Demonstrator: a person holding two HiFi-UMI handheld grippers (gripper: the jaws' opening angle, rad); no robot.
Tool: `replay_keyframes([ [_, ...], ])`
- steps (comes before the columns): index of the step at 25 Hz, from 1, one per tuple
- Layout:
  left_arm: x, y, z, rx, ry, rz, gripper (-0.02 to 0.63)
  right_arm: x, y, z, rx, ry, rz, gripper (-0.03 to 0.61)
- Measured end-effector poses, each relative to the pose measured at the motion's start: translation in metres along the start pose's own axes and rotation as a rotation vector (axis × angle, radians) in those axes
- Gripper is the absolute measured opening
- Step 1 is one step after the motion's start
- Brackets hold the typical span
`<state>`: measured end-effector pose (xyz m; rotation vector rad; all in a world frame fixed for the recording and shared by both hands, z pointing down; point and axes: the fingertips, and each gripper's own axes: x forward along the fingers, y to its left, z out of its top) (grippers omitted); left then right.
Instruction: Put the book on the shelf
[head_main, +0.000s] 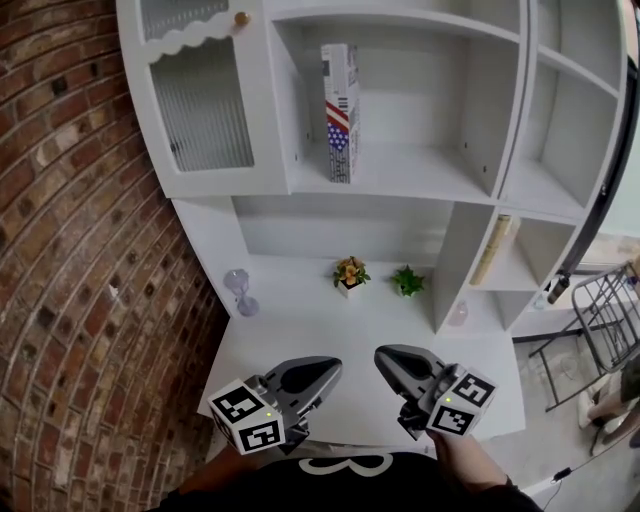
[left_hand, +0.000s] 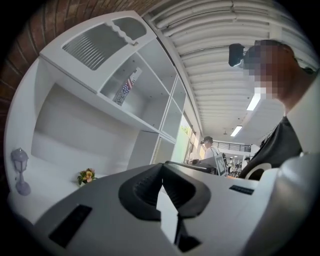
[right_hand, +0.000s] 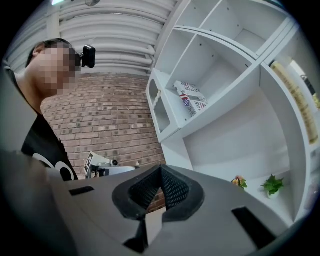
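Note:
The book (head_main: 340, 110), with a stars-and-stripes cover, stands upright and alone in the middle compartment of the white shelf unit (head_main: 420, 172). It also shows in the left gripper view as the book (left_hand: 126, 89) and in the right gripper view as the book (right_hand: 192, 98). My left gripper (head_main: 325, 372) hangs low over the white desk surface, far below the book, its jaws shut with nothing between them (left_hand: 162, 172). My right gripper (head_main: 385, 358) hovers beside it, jaws also shut and empty (right_hand: 160, 172).
On the desk's back stand a purple hourglass-like ornament (head_main: 240, 292), a small flower pot (head_main: 350, 274) and a green plant (head_main: 407, 281). A second book (head_main: 492, 250) leans in the lower right compartment. Brick wall (head_main: 70, 250) at left, a folding chair (head_main: 605, 310) at right.

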<state>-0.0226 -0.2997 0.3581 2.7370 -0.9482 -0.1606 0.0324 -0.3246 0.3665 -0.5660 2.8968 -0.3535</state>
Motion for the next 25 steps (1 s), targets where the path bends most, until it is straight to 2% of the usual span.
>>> replay_keyframes([
  [6,-0.010,0.014,-0.008,-0.036,-0.025,0.048,0.003,-0.002,0.007,-0.018,-0.004,0.037,0.005,0.009],
  [12,-0.018,0.021,-0.013,-0.098,-0.035,0.064,0.003,-0.003,0.007,-0.033,0.011,0.083,-0.030,0.009],
  [25,-0.014,0.022,-0.013,-0.069,-0.022,0.072,0.003,-0.006,0.006,-0.028,-0.028,0.091,-0.035,0.009],
])
